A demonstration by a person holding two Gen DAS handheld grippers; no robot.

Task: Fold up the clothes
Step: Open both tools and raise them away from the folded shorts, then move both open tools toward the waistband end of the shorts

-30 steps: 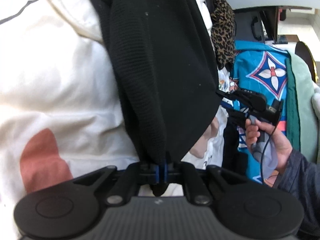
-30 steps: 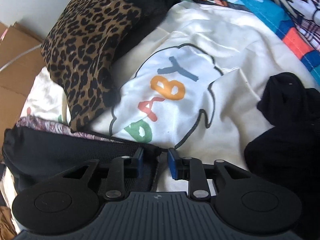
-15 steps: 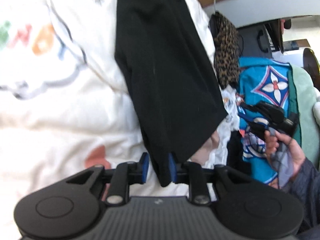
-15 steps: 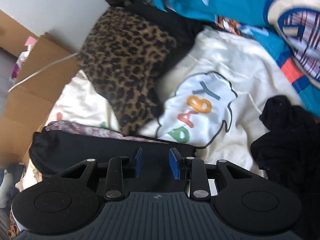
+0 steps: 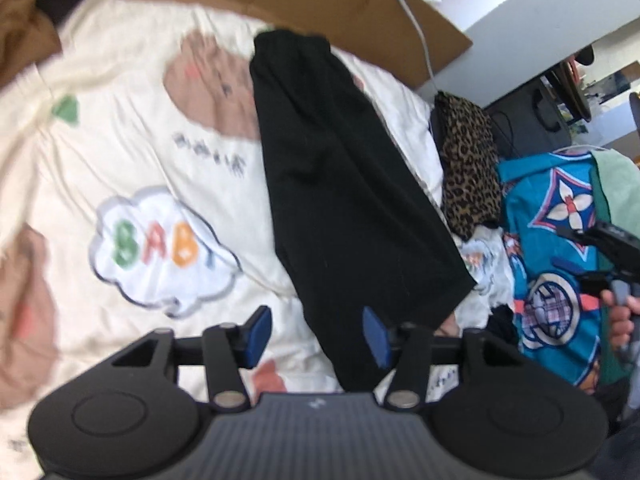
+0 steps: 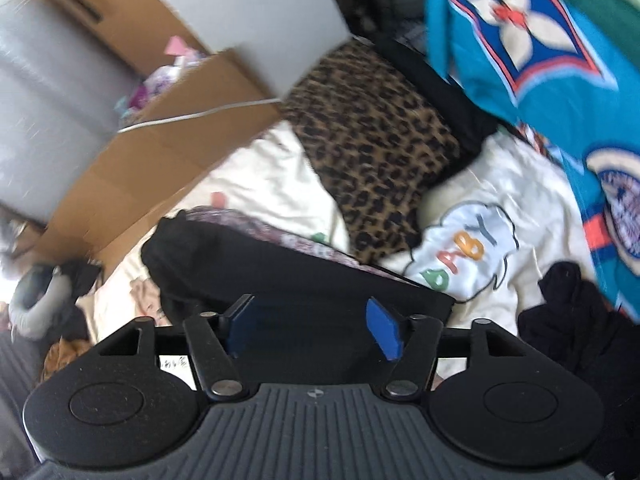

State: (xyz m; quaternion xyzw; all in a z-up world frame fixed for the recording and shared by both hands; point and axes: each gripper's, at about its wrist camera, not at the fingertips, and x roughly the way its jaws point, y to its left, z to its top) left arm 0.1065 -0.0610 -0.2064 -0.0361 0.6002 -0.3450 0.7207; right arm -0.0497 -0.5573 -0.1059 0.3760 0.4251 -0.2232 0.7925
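Left wrist view shows the left gripper (image 5: 316,334), jaws spread wide and empty, with the black garment (image 5: 344,200) lying ahead of and between them on the blanket (image 5: 120,152), the right gripper (image 6: 312,328) equally agape, so a careless regrasp may rumple it.

The left gripper (image 5: 316,334) had been clamped on the black garment (image 5: 344,200) a second before; its blue pads (image 5: 256,334) then spread wide and let go. The garment, earlier hanging bunched from the jaws, lay stretched flat on the cream BABY-print blanket (image 5: 132,168). The right gripper (image 6: 310,330) also opened wider and drew back, bringing the cardboard box (image 6: 168,152) into view.
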